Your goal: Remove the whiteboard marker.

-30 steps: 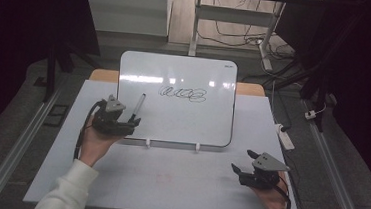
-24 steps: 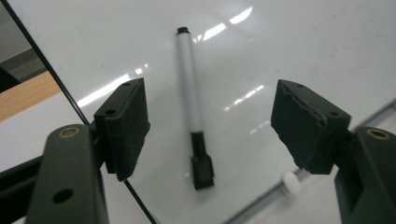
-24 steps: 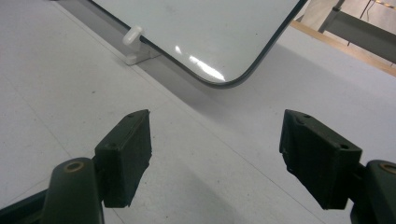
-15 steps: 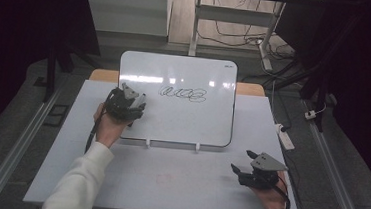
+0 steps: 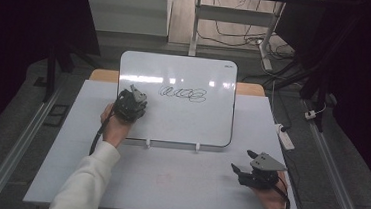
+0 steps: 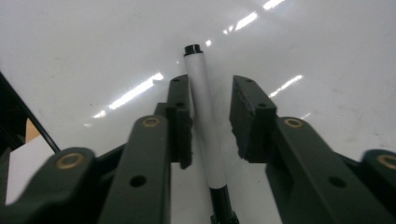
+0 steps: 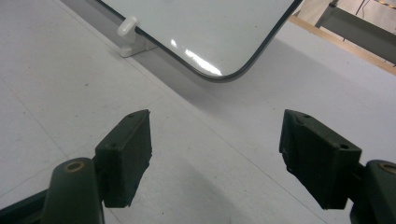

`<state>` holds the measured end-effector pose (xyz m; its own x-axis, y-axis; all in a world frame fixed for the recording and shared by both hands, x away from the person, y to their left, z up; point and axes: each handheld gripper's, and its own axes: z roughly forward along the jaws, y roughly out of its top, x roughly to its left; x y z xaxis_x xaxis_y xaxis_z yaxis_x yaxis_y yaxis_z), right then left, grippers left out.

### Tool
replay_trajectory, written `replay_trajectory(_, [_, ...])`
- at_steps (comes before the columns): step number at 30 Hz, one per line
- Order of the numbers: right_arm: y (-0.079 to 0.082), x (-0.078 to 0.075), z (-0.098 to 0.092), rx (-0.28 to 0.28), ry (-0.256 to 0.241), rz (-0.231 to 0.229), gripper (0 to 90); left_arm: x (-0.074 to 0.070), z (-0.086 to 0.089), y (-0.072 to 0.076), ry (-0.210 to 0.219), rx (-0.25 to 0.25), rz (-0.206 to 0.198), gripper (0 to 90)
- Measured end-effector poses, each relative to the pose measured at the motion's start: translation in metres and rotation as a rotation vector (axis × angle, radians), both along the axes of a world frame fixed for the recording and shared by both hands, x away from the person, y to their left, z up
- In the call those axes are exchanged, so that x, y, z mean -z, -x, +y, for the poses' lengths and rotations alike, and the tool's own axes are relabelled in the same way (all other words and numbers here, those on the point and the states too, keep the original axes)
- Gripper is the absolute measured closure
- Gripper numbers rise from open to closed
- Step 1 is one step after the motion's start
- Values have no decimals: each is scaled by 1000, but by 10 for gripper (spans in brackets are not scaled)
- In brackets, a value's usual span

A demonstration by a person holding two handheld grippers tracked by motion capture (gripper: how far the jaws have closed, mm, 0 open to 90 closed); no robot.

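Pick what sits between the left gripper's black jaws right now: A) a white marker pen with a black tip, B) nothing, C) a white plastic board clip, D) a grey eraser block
A: in the left gripper view the white marker pen with a black tip lies between the jaws of the left gripper, over the glossy white whiteboard.

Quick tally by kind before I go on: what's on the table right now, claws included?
Whiteboard: 1
Marker: 1
White clips at the whiteboard's lower edge: 2
Claws: 2, left claw and right claw
Total: 6
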<state>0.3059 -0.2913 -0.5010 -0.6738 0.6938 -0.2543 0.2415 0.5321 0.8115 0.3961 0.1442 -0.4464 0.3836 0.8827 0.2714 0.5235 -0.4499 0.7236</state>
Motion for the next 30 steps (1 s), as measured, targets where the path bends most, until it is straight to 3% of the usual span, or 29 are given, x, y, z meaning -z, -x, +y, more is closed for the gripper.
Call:
replay_trajectory(3, [0, 0, -1, 4, 4, -2, 250, 1, -1, -1, 7, -8, 3, 774])
replay_trajectory(6, [0, 0, -1, 6, 5, -5, 250, 1, -1, -1, 15, -15, 5, 784])
replay_trajectory(9, [0, 0, -1, 9, 7, -6, 250, 2, 0, -1, 50, -13, 9, 803])
replay_trajectory(16, [0, -1, -1, 10, 9, -11, 253, 0, 0, 3, 53, 8, 4, 814])
replay_trajectory(25, [3, -1, 0, 2, -10, -41, 269, -12, 4, 36, 91, 103, -50, 815])
replay_trajectory(30, [5, -3, 1, 4, -50, -30, 293, -17, 6, 59, 177, 183, -67, 814])
